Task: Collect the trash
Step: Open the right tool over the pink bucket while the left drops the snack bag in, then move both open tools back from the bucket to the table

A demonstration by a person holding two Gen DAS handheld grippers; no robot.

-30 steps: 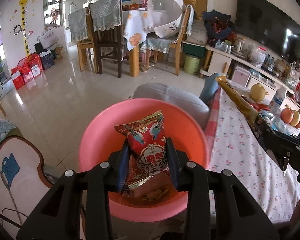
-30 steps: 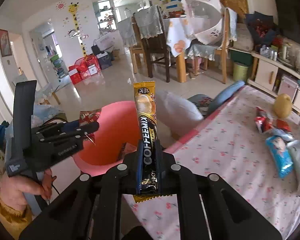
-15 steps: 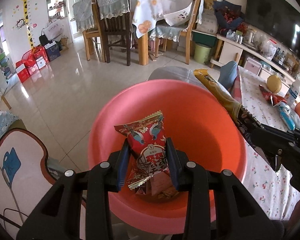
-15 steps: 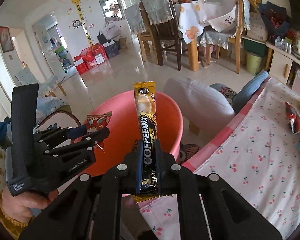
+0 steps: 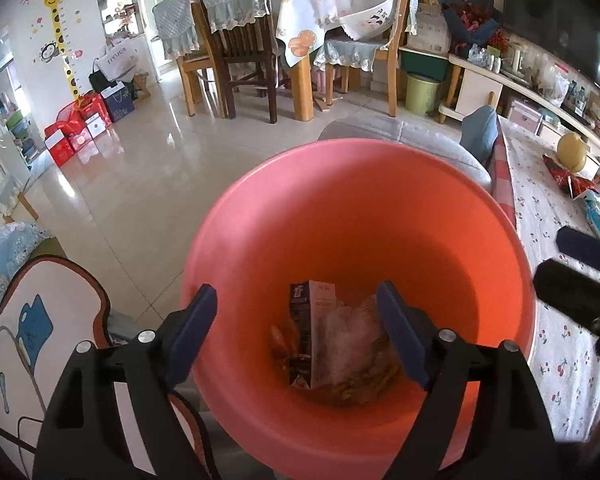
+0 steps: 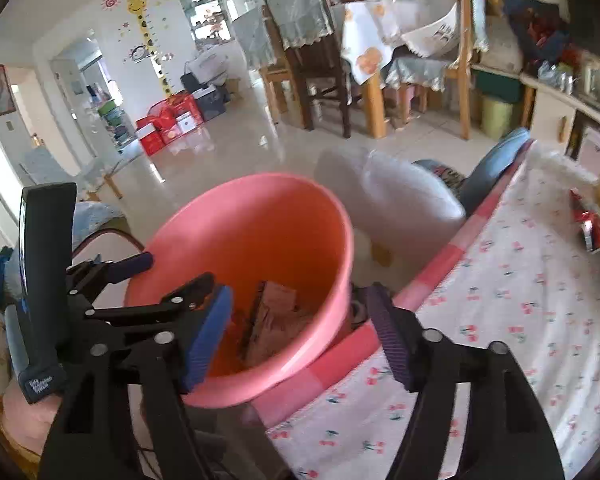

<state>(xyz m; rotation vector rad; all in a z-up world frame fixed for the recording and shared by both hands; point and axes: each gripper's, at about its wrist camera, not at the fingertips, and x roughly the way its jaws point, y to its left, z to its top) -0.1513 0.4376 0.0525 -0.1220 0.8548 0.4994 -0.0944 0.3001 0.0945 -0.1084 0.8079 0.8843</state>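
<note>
A pink plastic bin (image 5: 360,208) (image 6: 260,216) stands on the floor beside the table's edge. Several crumpled wrappers (image 5: 332,344) (image 6: 272,320) lie at its bottom. My left gripper (image 5: 296,332) hangs over the bin's mouth, jaws opening, nothing between the pads. My right gripper (image 6: 300,332) is over the bin's near rim, jaws opening too, and empty. In the right wrist view the left gripper (image 6: 156,276) shows at the bin's left side, held by a hand (image 6: 24,416). More wrappers (image 5: 568,184) (image 6: 596,228) lie on the tablecloth at the far right.
A table with a cherry-print cloth (image 5: 560,272) (image 6: 500,312) runs along the right. A grey cushion (image 6: 396,196) lies behind the bin. A cushioned seat (image 5: 28,336) is at the left. A dining table and chairs (image 5: 260,48) stand across the tiled floor.
Both grippers opened. The red snack packet left the left gripper and the coffee stick left the right one; neither is between the pads now. Both hands sank closer over the bin.
</note>
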